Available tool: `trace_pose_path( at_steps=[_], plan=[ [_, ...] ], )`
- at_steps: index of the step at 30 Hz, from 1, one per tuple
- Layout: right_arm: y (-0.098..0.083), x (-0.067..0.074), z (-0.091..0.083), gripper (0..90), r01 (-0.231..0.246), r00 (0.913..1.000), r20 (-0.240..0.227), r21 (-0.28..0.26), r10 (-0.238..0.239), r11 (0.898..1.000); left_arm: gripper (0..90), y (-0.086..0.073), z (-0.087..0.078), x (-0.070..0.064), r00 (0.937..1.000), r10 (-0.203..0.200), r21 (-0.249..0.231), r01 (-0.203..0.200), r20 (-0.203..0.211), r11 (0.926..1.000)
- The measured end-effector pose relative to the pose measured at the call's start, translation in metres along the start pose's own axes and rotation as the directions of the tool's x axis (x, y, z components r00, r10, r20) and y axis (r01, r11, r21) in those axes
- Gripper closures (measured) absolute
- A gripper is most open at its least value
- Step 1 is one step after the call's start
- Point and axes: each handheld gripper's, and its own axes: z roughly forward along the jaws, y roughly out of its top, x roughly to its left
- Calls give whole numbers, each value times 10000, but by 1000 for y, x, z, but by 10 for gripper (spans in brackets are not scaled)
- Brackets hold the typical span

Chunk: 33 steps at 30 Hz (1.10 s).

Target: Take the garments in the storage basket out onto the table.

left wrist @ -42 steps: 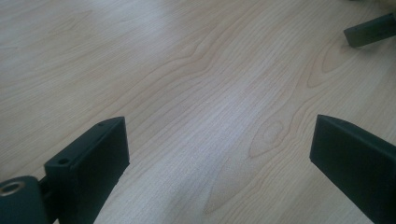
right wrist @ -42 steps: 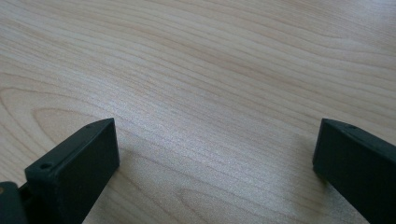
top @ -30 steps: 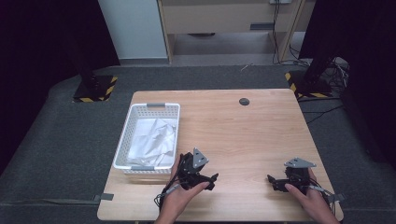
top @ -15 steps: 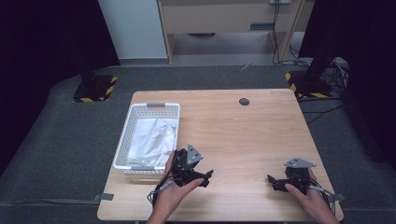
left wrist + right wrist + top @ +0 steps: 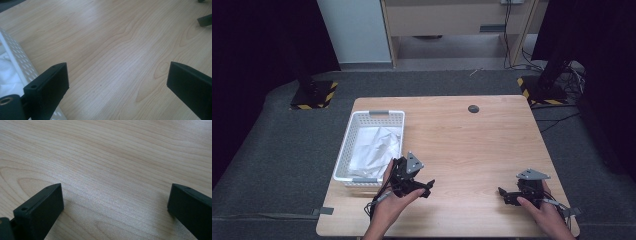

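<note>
**Left hand-held gripper back beside the basket, both sets of jaws spread**

Since a second ago: left hand-held gripper (image 5: 424,188) drawn slightly back along the near edge toward the white basket (image 5: 343,159), now just beside its near right corner; right hand-held gripper (image 5: 504,195) unmoved near the front right of the wooden surface (image 5: 472,145).

From the high view: whole layout on display, with the basket at the left of the surface, crumpled white cloth (image 5: 374,147) lying inside it, a small dark disc (image 5: 473,108) near the far edge, and the two grippers well apart. Basket's long axis running from the near edge to the far edge.

From the left gripper view: jaws released wide over bare wood, nothing between them, the basket's perforated wall (image 5: 17,58) and a patch of cloth (image 5: 7,72) at the left. Gripper pointing right, across the surface.

From the right gripper view: jaws likewise spread and empty, bare wood grain (image 5: 112,170) between them. Gripper pointing left, toward the other.
</note>
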Motion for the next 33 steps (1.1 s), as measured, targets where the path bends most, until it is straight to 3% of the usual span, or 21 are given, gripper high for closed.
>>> trace_pose_path(
  at_steps=[20,33],
  plan=[
    [0,0,0,4,1,10000,-2,0,-1,10000,34,2,-13,17,9994,-216,-48,215,-284,9998],
    [0,0,0,4,-7,10000,5,4,7,10000,33,7,-18,40,9980,-357,40,360,-530,9993]
  ],
)
